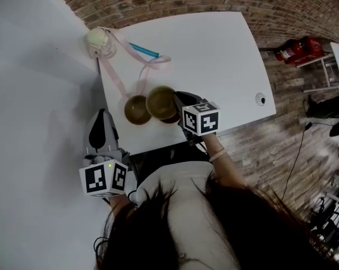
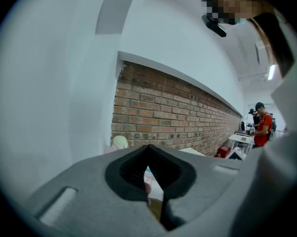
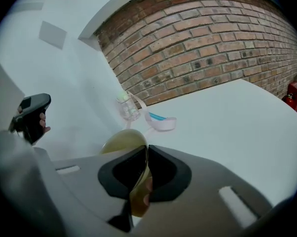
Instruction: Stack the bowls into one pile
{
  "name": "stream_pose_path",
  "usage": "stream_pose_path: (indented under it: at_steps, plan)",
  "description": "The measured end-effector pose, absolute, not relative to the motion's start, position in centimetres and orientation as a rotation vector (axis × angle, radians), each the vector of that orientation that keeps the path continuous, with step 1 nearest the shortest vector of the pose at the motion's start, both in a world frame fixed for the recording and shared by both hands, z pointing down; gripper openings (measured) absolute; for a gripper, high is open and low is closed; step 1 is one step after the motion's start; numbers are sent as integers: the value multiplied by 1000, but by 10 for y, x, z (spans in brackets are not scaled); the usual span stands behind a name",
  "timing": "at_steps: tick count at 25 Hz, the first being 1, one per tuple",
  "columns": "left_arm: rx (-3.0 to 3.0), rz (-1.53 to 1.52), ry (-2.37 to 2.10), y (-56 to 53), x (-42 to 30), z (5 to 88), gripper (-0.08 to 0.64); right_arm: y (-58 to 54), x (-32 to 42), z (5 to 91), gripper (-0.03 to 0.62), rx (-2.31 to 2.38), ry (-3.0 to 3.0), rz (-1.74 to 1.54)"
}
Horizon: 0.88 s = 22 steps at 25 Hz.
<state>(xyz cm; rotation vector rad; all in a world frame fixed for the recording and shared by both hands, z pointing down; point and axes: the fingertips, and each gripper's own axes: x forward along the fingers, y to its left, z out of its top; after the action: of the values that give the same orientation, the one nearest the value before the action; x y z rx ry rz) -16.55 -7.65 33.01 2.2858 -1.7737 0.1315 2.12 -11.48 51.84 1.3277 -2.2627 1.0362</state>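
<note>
A person seated at the near edge of a white table point(image 1: 231, 55) pinches the rim of an olive-brown bowl point(image 1: 160, 101) in the right gripper point(image 1: 178, 99). The jaws are closed tight on the thin wall, and the bowl appears tilted and raised beside a second bowl point(image 1: 137, 110) that sits close to the near edge, towards the table's left side. A darker arc shows under the held bowl; whether it is a third bowl or shadow cannot be told. The right forearm reaches forward over the near edge. The left gripper point(image 1: 102, 113) hangs off the table's left edge, pointing forward, its jaws together on nothing. The edge-only grip looks like the main risk, since the bowl could swing or slip from the pads as it is carried over. A low pass could also clip the resting bowl and push it towards the near edge. A pink strap point(image 1: 120, 72) trails from the jar point(image 1: 99, 43) at the far-left corner to the bowls and might snag.
</note>
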Motion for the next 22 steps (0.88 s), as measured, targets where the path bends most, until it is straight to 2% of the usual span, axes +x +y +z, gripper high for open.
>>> stream_pose_path:
  at_steps: [22]
  plan:
    - [2221, 118, -1857, -62, -214, 330, 0, -112, -41, 522, 21, 1201, -2307, 1027]
